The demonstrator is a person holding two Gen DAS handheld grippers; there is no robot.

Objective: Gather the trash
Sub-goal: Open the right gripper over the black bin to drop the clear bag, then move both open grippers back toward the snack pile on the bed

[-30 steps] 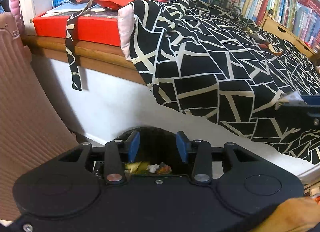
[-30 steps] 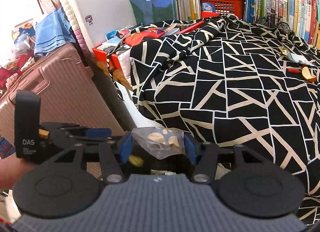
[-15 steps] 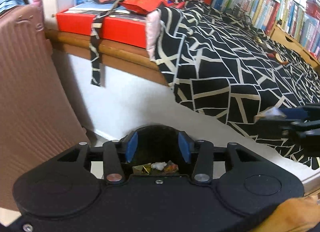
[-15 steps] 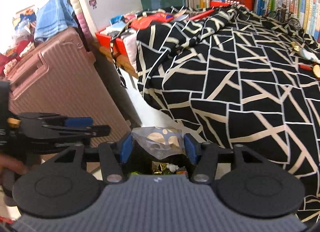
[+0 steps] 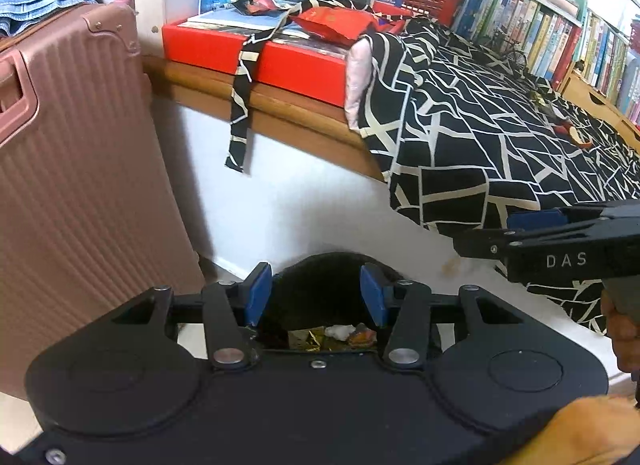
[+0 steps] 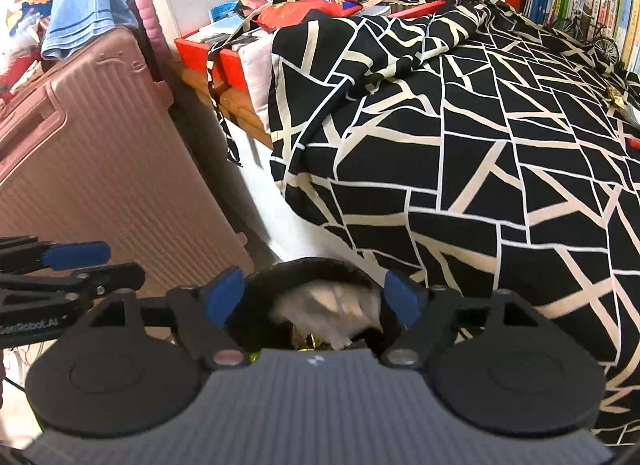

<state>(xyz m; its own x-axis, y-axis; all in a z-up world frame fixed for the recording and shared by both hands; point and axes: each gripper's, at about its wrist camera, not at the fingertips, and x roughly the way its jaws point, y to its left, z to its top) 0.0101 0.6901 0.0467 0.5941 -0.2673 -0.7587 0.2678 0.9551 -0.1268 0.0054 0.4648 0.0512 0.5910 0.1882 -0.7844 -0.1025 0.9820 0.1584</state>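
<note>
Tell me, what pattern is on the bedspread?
The bedspread is black, crossed by cream lines forming irregular shapes; the right wrist view shows it best.

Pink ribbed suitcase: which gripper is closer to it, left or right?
Left. The left gripper hangs right beside the pink ribbed suitcase; the right gripper is farther away, over by the black-and-white patterned quilt's edge.

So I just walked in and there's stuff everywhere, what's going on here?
A person is collecting trash with two handheld grippers. Both hover over a dark trash bin on the floor beside the bed. The right gripper has its jaws spread, with a blurred clear plastic wrapper between them over the bin. The left gripper is open and empty. Foil and paper scraps lie inside the bin; more litter remains on the black-and-white bedspread.
</note>
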